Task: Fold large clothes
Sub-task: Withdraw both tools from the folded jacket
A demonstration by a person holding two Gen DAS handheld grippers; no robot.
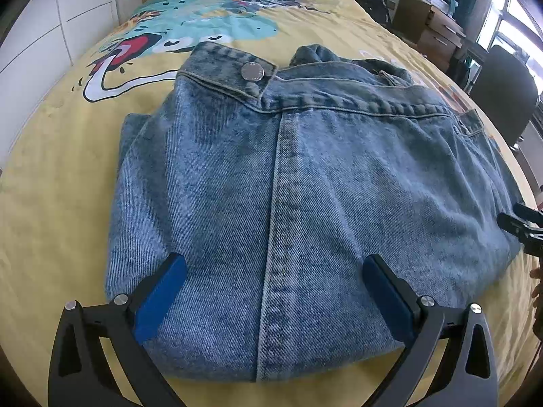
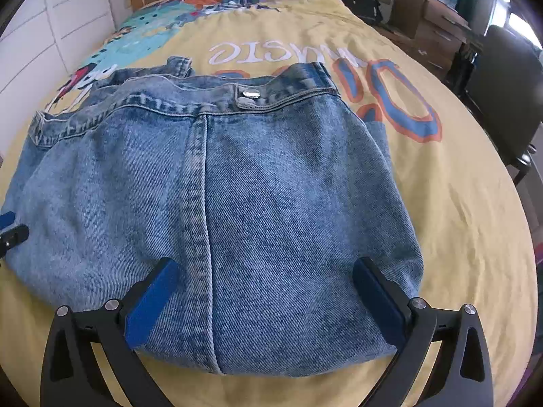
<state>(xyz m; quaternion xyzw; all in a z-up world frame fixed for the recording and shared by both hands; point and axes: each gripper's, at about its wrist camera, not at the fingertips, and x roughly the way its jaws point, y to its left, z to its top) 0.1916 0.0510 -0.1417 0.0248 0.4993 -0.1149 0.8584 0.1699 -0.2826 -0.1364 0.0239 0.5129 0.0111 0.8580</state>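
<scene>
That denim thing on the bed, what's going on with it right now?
A person is folding a denim jacket on a bed with a yellow printed cover, using a hand-held gripper in each hand. The jacket lies folded into a compact bundle, hem band and metal button at the far side. The left hand-held gripper and the right hand-held gripper both stand wide open over the near edge, gripping nothing.

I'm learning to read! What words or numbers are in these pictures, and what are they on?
"MAGIC", white, upside down, first letters half hidden: on the yellow bedspread, my best reading.
Big orange-and-blue letters: partly covered, unreadable.
Denim jacket snap button: too blurred.
</scene>
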